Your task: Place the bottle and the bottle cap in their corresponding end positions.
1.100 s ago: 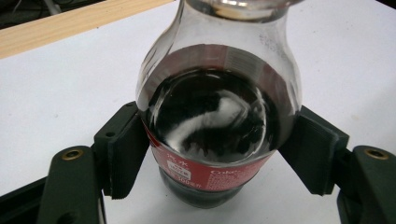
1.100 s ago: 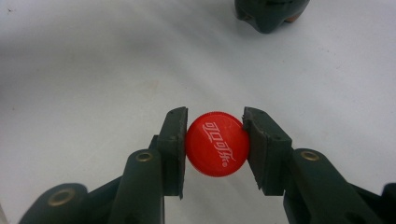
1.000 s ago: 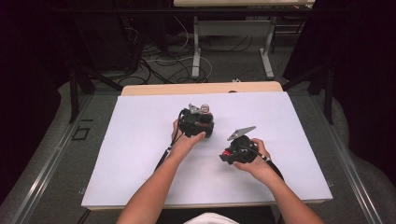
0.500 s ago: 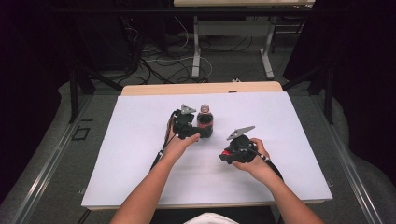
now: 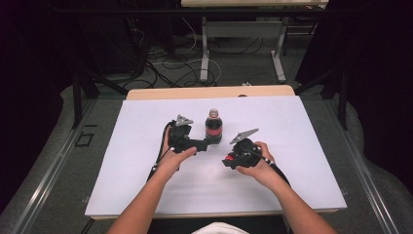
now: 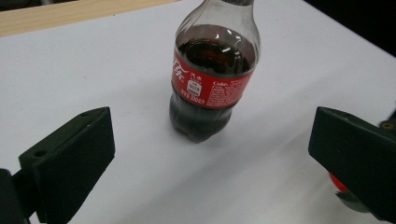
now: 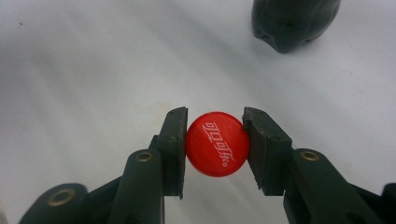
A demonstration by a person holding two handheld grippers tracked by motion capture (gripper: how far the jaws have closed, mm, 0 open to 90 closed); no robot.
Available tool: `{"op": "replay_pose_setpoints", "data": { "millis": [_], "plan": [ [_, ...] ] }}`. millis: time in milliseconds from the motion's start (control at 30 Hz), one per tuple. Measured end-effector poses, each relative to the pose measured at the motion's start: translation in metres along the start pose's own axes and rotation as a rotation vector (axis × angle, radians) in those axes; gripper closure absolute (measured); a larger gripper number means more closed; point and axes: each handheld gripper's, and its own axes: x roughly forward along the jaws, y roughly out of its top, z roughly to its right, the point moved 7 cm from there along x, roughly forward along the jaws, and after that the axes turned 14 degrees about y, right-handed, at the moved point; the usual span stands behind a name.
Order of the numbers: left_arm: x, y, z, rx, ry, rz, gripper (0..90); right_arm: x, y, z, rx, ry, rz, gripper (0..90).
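An uncapped cola bottle (image 5: pixel 213 127) with a red label stands upright on the white table (image 5: pixel 122 161). My left gripper (image 5: pixel 203 143) sits just left of it and points at its base. Its jaws have just been opening. They now stand wide, and the bottle (image 6: pixel 210 93) stands a little beyond the pads (image 6: pixel 74 163), untouched. My right gripper (image 5: pixel 231 160) rests in front of the bottle, to its right. It is shut on the red bottle cap (image 7: pixel 217 143), which shows its printed top between the two pads. The bottle's dark base (image 7: pixel 292 23) shows at the top of the right gripper view.
The table's far wooden edge (image 5: pixel 209 91) lies behind the bottle. Wide bare white surface spreads to both sides and toward the front edge. Beyond the table are desk legs (image 5: pixel 204 53) and cables on the floor.
The left gripper has let go of the bottle and drawn back to the left, its jaws now wide. The bottle stands alone. The right hand with the cap has stayed put.
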Motion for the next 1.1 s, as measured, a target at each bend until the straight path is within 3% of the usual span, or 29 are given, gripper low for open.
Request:
{"op": "replay_pose_setpoints", "data": {
  "millis": [400,633,833,900,967,1100],
  "plan": [
    [-0.019,-0.023,-0.013,-0.025,0.011,-0.003,0.5,0.012,0.011,-0.001,-0.004,0.023,-0.03,60.8],
    [-0.026,-0.034,-0.022,0.001,0.041,-0.01,0.5,0.028,0.016,-0.004,-0.014,0.041,-0.023,60.8],
    [-0.027,-0.038,-0.03,-0.009,0.051,-0.012,0.5,0.041,0.011,-0.008,-0.018,0.038,-0.057,60.8],
    [-0.027,-0.039,-0.032,-0.027,0.056,-0.014,0.5,0.044,0.01,-0.007,-0.049,0.045,-0.061,60.8],
    [-0.027,-0.039,-0.034,-0.026,0.055,-0.012,0.5,0.047,0.008,-0.009,-0.023,0.045,-0.064,60.7],
    [-0.027,-0.039,-0.036,-0.043,0.061,-0.012,0.5,0.054,0.004,-0.012,-0.035,0.044,-0.071,60.7]
  ]
}}
